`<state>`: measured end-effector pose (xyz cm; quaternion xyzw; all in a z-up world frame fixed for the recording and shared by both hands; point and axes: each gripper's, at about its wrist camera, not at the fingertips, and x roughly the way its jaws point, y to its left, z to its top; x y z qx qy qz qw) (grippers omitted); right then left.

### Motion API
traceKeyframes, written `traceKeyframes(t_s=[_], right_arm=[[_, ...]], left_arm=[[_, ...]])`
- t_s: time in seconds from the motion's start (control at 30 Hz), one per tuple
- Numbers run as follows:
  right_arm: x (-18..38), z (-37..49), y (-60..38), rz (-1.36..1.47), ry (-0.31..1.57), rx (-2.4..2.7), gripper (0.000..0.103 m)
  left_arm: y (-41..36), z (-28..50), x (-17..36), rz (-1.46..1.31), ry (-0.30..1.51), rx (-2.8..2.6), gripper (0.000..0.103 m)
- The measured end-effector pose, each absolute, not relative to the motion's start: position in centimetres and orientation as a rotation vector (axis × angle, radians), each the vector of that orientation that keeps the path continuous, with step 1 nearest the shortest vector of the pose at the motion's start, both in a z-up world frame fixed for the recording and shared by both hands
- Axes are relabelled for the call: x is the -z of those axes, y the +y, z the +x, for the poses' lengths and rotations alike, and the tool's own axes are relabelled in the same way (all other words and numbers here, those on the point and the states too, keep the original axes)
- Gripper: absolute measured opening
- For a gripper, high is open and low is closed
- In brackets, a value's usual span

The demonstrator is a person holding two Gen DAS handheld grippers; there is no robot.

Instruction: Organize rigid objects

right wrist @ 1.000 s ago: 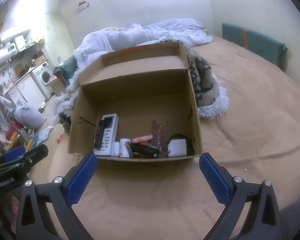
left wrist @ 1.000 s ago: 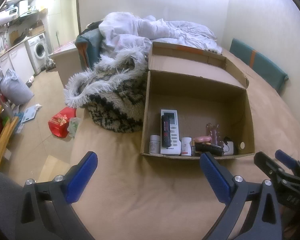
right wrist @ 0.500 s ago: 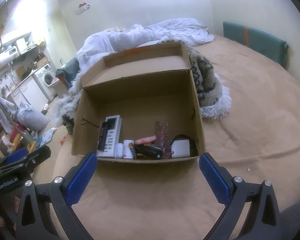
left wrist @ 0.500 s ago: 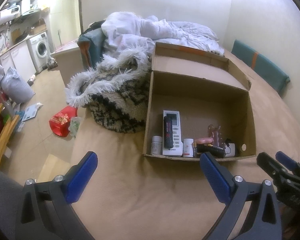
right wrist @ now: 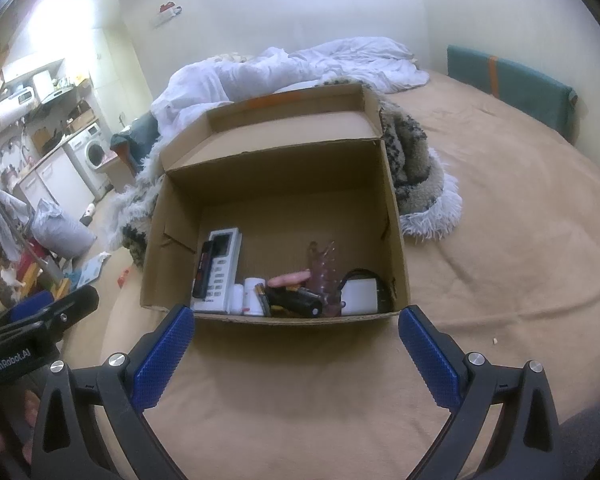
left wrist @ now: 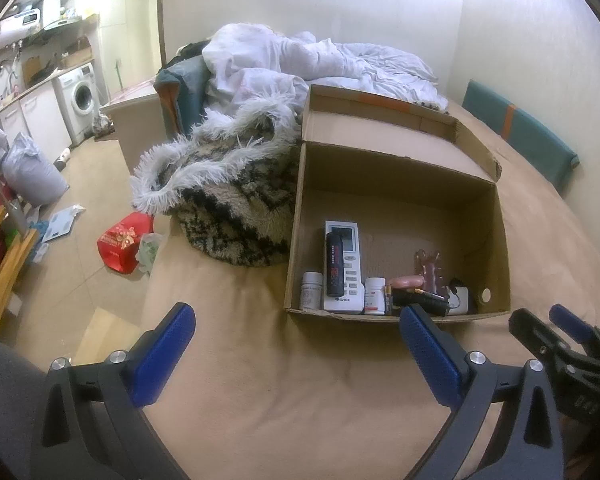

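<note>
A plain brown cardboard box [left wrist: 396, 312] sits on a tan bed cover [left wrist: 280, 380]. Inside, a white remote [left wrist: 342, 264] with grey buttons carries a black bar with red marks [left wrist: 334, 266], next to two white bottles [left wrist: 374, 290], a pink piece [left wrist: 408, 281] and a black cylinder [right wrist: 296, 302]. A cream and black patterned throw with a white shaggy fringe [left wrist: 224, 188] lies beside it. The gripper fingers [right wrist: 164, 360] have blue textured pads on black frames

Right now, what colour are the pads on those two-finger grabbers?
Blue, with a dotted texture, on black frames. The pads show best in the right wrist view.
</note>
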<state>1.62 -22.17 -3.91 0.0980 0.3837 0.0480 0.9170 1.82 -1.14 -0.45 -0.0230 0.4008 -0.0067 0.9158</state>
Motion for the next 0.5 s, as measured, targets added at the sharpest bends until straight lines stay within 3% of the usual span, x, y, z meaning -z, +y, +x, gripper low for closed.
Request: traceKeyframes(t_s=[0.5], right_arm=[[3.81,1.62,-21.94,0.201,0.787,-0.109,0.103]], left_arm=[[-1.29,1.84,0.59,-0.051,0.828,0.013,0.102]])
